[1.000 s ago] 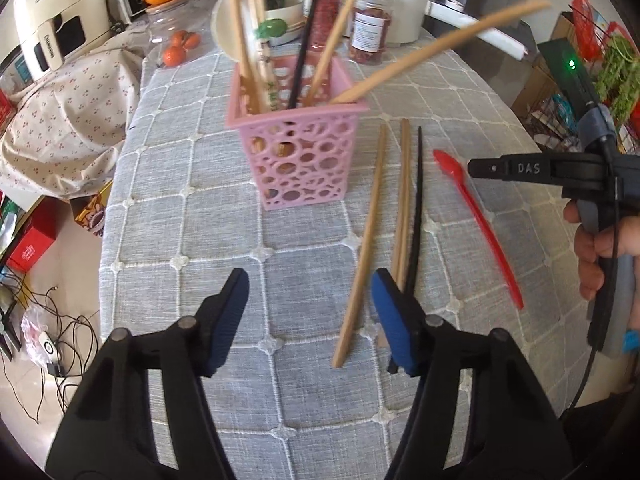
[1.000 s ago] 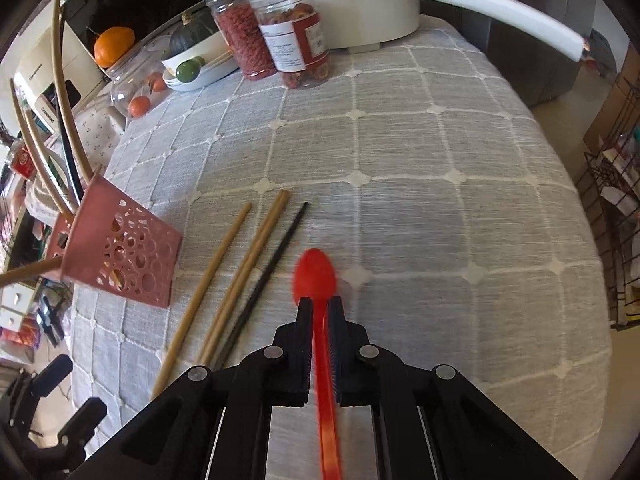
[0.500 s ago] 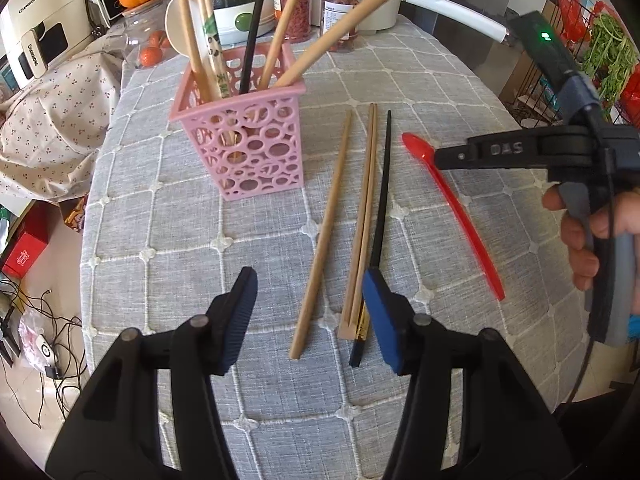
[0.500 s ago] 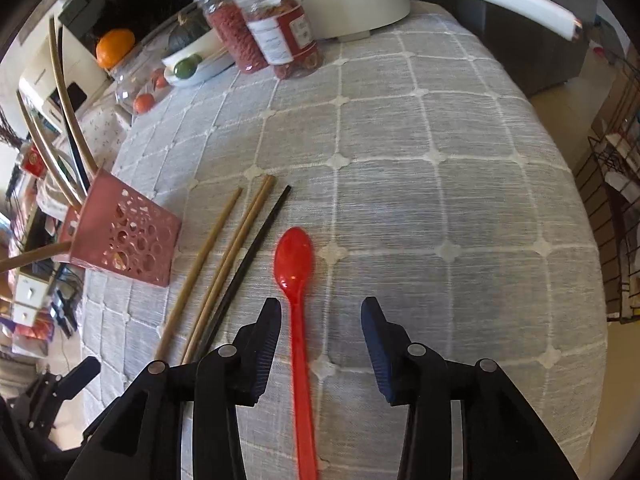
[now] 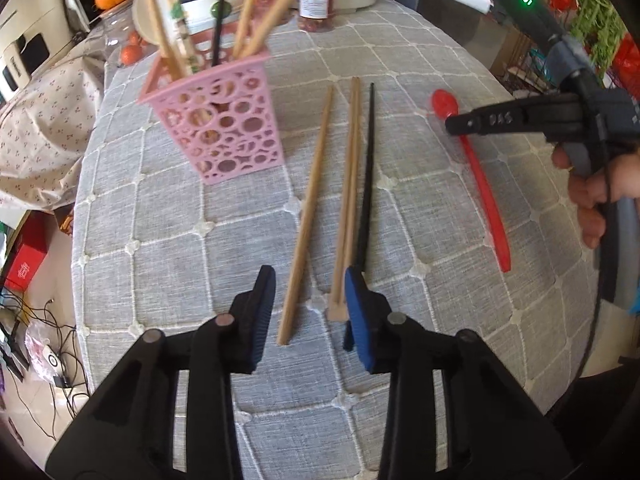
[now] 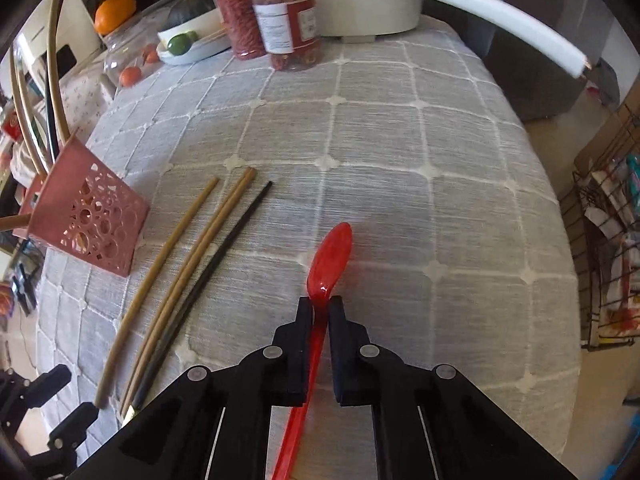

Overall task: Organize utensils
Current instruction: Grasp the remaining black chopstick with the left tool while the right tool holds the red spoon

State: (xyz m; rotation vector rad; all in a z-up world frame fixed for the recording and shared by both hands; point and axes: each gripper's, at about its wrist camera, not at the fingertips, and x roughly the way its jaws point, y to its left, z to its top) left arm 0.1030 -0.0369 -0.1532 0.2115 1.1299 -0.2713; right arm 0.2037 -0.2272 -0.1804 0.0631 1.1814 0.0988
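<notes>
Grey quilted cloth with white stitched squares (image 6: 400,208) covers your table, jars and a white pot crowding its far edge. Your right gripper (image 6: 320,312) clamps the long red plastic spoon (image 6: 332,256) by its neck. Your left gripper (image 5: 310,292) hangs spread above the loose wooden chopsticks (image 5: 310,216), near the pink perforated plastic holder (image 5: 224,124).

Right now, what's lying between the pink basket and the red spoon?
Four chopsticks on the tablecloth, seen in both views: three wooden chopsticks nearer the pink basket, then a black chopstick nearest the red spoon.
</notes>
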